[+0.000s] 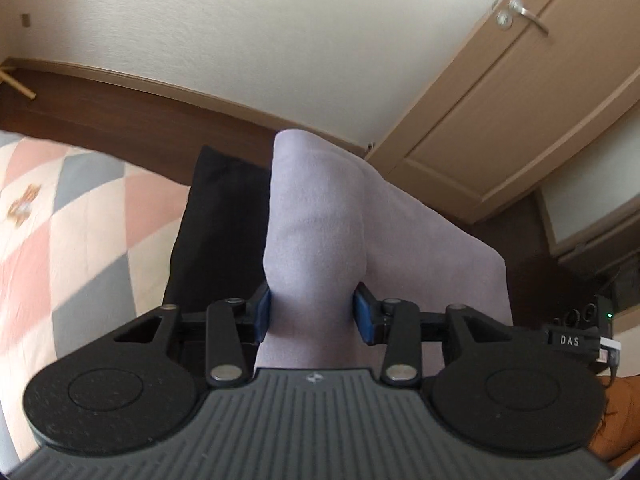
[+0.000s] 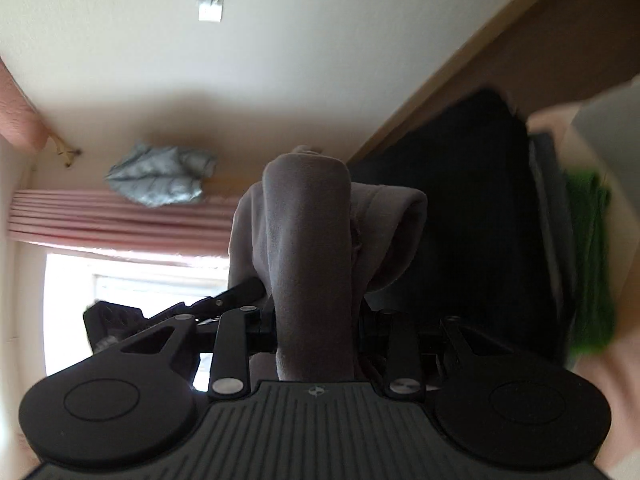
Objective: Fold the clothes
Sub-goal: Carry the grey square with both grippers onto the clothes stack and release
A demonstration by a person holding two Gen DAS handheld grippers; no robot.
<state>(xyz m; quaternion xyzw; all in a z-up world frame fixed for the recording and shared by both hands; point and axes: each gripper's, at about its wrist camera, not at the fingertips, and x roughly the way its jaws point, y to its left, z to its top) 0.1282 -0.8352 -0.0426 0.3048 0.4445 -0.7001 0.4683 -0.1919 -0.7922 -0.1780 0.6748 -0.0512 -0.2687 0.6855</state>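
A pale lilac garment (image 1: 320, 220) rises as a thick fold between the blue-padded fingers (image 1: 262, 314) of my left gripper (image 1: 314, 312), which is shut on it and held up off the bed. In the right wrist view the same lilac garment (image 2: 308, 232) looks grey-brown in shadow and drapes over my right gripper (image 2: 316, 320), which is shut on a bunched fold. This gripper's fingertips are hidden by the cloth. A black garment (image 1: 216, 216) lies behind the lilac one, and the black garment (image 2: 460, 220) shows again to the right of my right gripper.
A quilt (image 1: 60, 220) with pink, grey and cream patches spreads at the left. A wooden door (image 1: 500, 112) with a lever handle stands at the right. A pink curtain (image 2: 120, 216) and a bright window (image 2: 132, 292) are at the left; a green cloth (image 2: 588, 260) lies at the far right.
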